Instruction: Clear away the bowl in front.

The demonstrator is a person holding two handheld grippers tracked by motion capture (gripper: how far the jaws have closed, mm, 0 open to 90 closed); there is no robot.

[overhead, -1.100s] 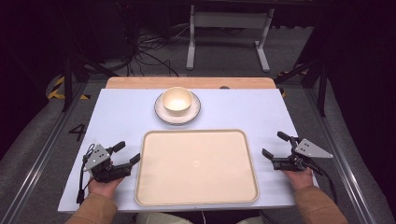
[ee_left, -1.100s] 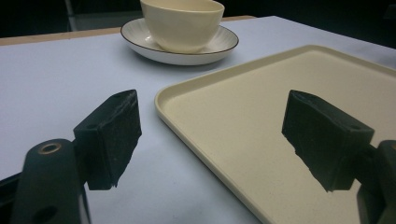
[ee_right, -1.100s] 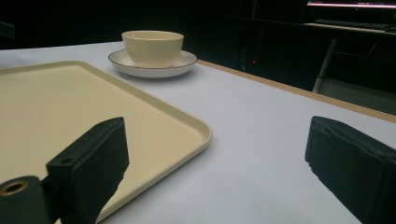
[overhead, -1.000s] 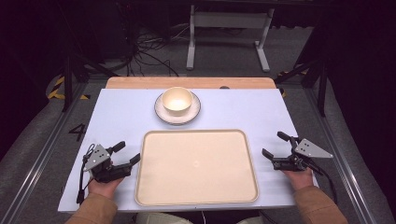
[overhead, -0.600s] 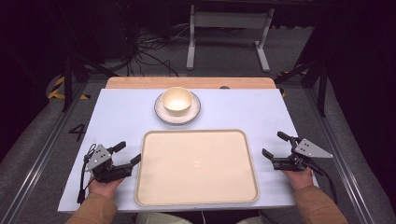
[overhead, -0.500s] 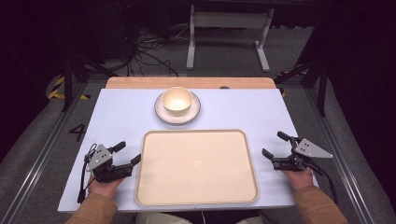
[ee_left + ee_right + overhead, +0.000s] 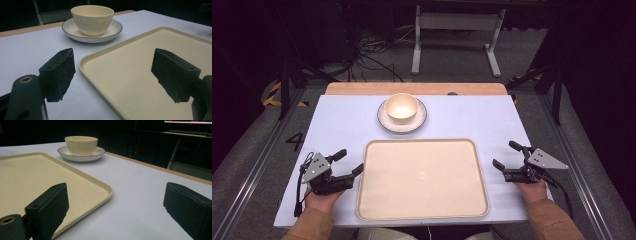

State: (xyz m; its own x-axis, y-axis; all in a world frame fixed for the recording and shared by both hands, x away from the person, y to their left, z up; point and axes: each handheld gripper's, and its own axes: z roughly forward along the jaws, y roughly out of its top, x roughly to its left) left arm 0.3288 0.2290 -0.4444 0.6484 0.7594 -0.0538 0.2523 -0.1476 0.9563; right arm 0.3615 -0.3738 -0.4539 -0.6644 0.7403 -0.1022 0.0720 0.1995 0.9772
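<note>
A cream bowl (image 7: 401, 107) stands on a white plate (image 7: 419, 120) with a dark rim at the back middle of the pale table. In front of it lies a large cream tray (image 7: 422, 177), empty. My left gripper (image 7: 349, 162) rests open at the tray's left edge, nothing between its jaws. My right gripper (image 7: 505, 155) rests open just off the tray's right edge, also empty. In the left gripper view the bowl (image 7: 92, 16) and plate (image 7: 70, 29) sit beyond the tray (image 7: 140, 75). The right gripper view has the bowl (image 7: 81, 144) past the tray's corner (image 7: 106, 190).
The table (image 7: 337, 125) ends in a wooden strip (image 7: 362, 88) at the far edge. Beyond it stand dark floor, cables and a metal stand (image 7: 457, 22). A person's hands and tan sleeves hold both grippers at the near edge.
</note>
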